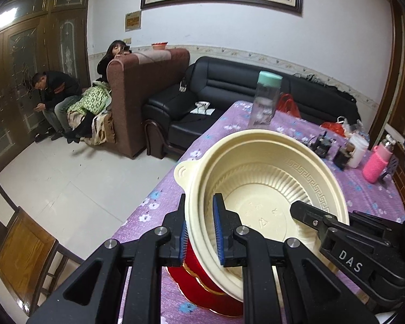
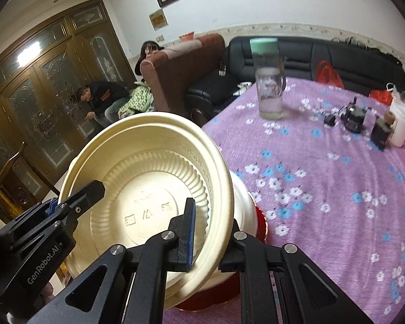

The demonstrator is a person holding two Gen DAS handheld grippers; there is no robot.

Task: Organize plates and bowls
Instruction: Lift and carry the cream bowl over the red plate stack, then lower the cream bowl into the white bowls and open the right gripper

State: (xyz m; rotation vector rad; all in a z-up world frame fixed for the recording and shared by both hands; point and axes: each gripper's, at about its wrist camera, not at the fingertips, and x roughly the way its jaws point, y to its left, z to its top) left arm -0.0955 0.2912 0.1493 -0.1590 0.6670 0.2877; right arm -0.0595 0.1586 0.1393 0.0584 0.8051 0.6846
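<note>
Clamping opposite rims, left gripper (image 1: 199, 226) and right gripper (image 2: 212, 232) hold the tilted cream ribbed plastic bowl (image 1: 259, 178) over a red dish (image 1: 199, 286).

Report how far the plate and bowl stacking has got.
Done: nothing visibly finished. In hand: both the left hand-held gripper and right hand-held gripper clamp the cream bowl's rim, tilted over the red dish. Left: setting it down level.

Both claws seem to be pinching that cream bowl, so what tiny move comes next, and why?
Probably lower the tilted cream plastic bowl level onto the red dish beneath. The left gripper and right gripper each clamp its rim on opposite sides, and it hangs tipped just above that dish.
</note>
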